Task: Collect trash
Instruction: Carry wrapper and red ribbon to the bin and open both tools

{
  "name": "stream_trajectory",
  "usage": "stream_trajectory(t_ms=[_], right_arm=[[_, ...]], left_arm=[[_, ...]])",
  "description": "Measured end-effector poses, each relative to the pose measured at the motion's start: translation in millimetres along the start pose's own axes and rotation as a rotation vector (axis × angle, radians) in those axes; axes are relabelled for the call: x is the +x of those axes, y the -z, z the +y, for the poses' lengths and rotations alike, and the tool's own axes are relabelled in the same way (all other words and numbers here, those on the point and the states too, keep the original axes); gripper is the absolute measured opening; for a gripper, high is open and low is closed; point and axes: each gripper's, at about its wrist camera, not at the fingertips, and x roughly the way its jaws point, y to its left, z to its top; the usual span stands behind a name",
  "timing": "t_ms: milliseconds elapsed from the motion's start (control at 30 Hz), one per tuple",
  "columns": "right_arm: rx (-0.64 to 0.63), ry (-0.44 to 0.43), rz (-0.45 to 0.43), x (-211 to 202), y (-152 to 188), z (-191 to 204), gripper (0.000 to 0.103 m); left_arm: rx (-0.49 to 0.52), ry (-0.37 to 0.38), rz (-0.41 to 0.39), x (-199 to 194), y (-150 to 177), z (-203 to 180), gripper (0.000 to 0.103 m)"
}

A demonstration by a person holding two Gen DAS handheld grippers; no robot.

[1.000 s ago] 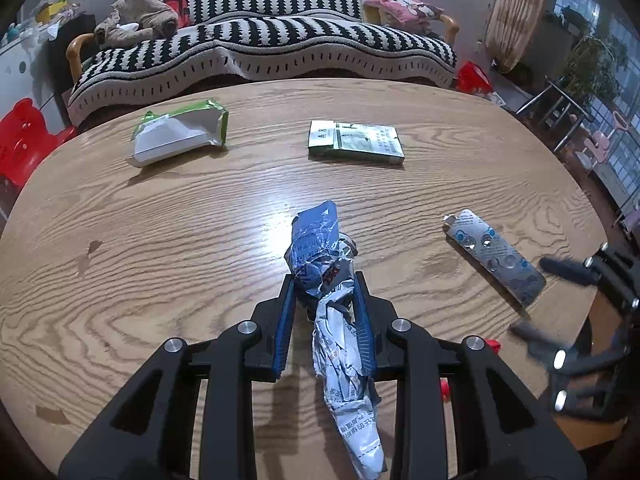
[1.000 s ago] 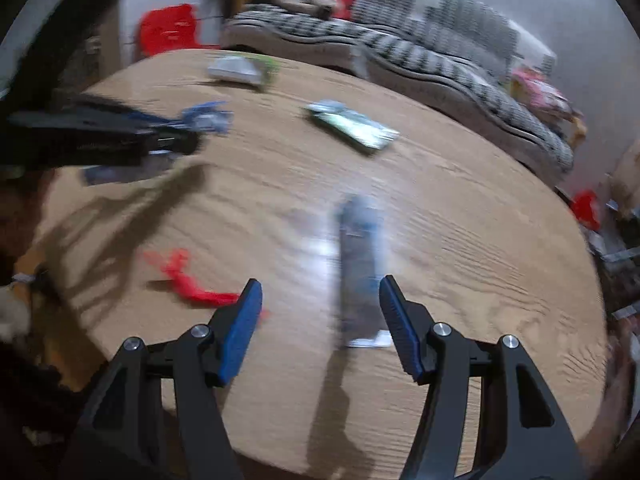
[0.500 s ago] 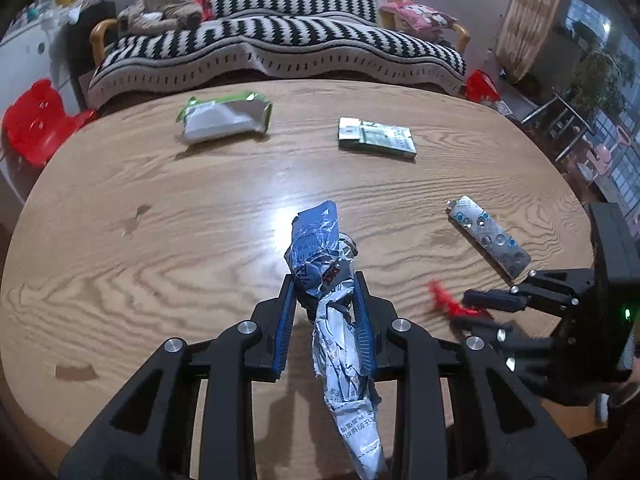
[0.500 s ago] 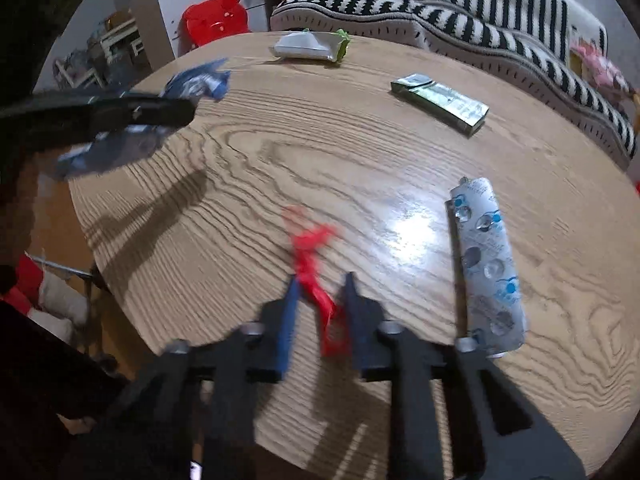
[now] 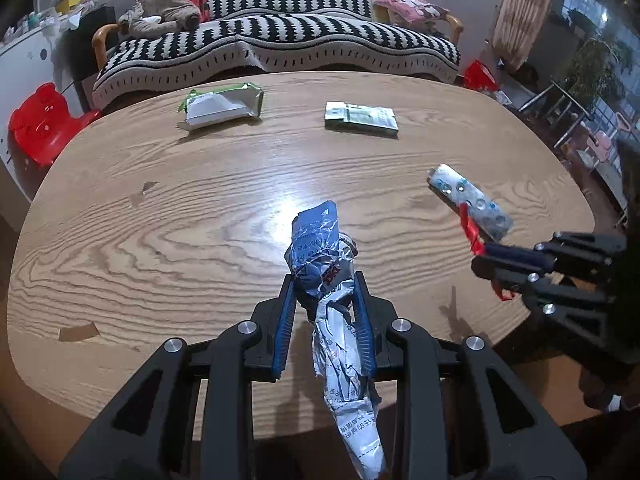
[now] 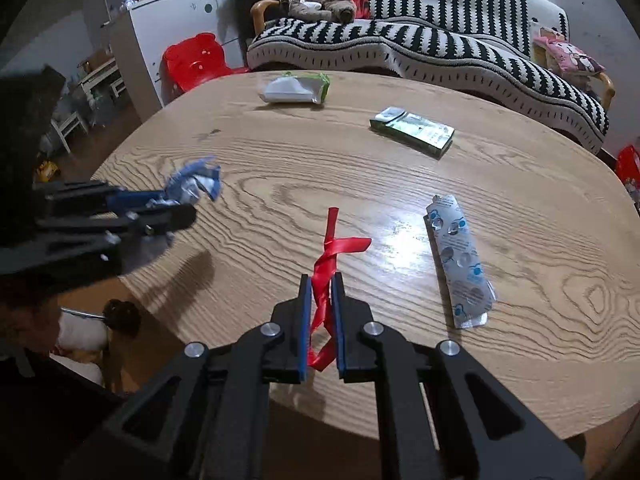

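Step in hand: we judge this the carry-off stage of a two-handed pickup, both grippers loaded and clear of the wooden table (image 5: 168, 240).
Left gripper (image 5: 325, 280): its fingers are clamped on a crumpled blue-and-silver wrapper (image 5: 320, 252), which sticks out ahead of the tips and trails back between the arms.
Right gripper (image 6: 321, 280): the fingers are pinched tight on a red ribbon (image 6: 326, 264), whose loose ends stand up past the tips and hang below them.
Trash left on the table: we count a blister pack (image 6: 460, 264) just right of the ribbon, a green flat box (image 6: 412, 130) farther back, and a white-and-green pouch (image 6: 294, 88) near the far edge.
Bin: we see none in either view; we cannot say where the drop point lies.
Next move, in our judgement: both loads go to a bin and get released there, with grips kept firm since the ribbon is thin and slippery.
After that: return for the blister pack, which lies flat and will need a low, edge-on approach.
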Motion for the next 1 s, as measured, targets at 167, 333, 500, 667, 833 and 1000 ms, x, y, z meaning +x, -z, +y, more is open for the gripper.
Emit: stream_trajectory(t_ms=[167,333,500,667,833,1000], right_arm=[[0.001,0.022,-0.013,-17,8,-5,0.011],[0.048,0.057,-0.060,-50,17,-26,0.011],[0.138,0.114,-0.114,-95,39,-65,0.011],[0.245,0.207,-0.149,-145,82,-116,0.011],[0.386,0.304,-0.148,-191,144,-175,0.011],[0.520,0.392,-0.122,-228,214,-228,0.011]], left_arm=[[0.018,0.001,0.000,-1,4,-10,0.028],[0.036,0.018,-0.018,-3,-2,-29,0.028],[0.080,0.078,-0.041,-5,-13,-70,0.028],[0.165,0.157,-0.049,-2,-18,-137,0.028],[0.257,0.256,-0.032,5,-11,-218,0.028],[0.357,0.361,0.007,16,9,-308,0.028]])
